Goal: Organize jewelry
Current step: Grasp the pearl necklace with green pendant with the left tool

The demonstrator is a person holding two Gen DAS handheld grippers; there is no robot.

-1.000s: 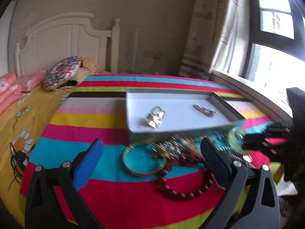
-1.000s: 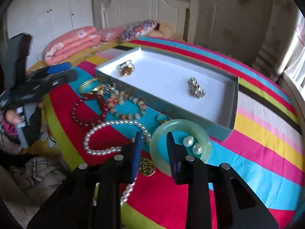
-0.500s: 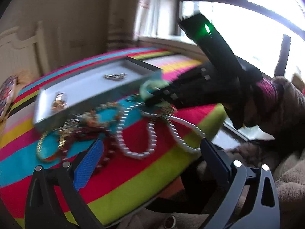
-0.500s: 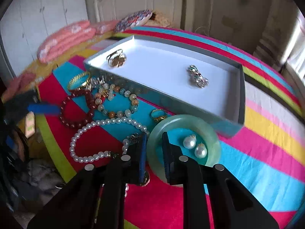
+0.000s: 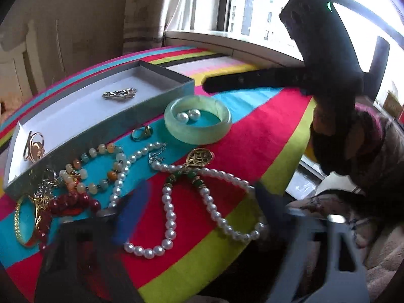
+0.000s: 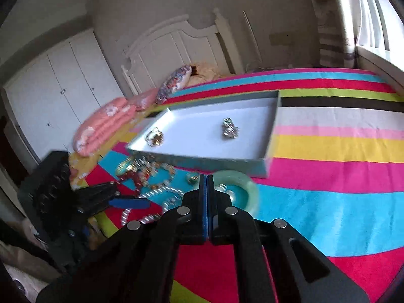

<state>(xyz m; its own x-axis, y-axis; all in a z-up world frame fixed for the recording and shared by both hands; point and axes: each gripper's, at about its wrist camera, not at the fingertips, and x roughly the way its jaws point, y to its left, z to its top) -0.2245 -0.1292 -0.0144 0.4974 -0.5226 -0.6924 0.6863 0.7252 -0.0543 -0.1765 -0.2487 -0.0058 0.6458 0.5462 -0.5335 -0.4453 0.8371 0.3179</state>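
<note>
A shallow white tray (image 5: 161, 75) (image 6: 270, 136) lies on the striped bedspread with a silver piece (image 5: 120, 93) (image 6: 230, 128) and a gold ring piece (image 5: 34, 146) (image 6: 155, 136) in it. In front of it lie a jade bangle (image 5: 199, 136) (image 6: 248, 186) around two pearls (image 5: 188, 116), a gold ring (image 5: 142, 132), a pearl necklace (image 5: 171, 217) with a gold pendant (image 5: 199, 156), a mixed bead bracelet (image 5: 101, 169), red beads (image 5: 68, 202) and a gold bangle (image 5: 19, 219). My left gripper (image 5: 199, 212) is open above the pearl necklace. My right gripper (image 6: 206, 184) is shut and empty, just off the bangle.
The bed edge runs close below the jewelry. Pink pillows (image 6: 106, 123) and a headboard (image 6: 176, 40) are at the far end. A window sill (image 5: 227, 40) lies beyond the bed. The right gripper's body (image 5: 328, 58) reaches in over the bedspread beyond the tray.
The left gripper swung right and lower over the pearl necklace. The right gripper closed fully and pulled up and back from the jade bangle, which stays on the bedspread.
</note>
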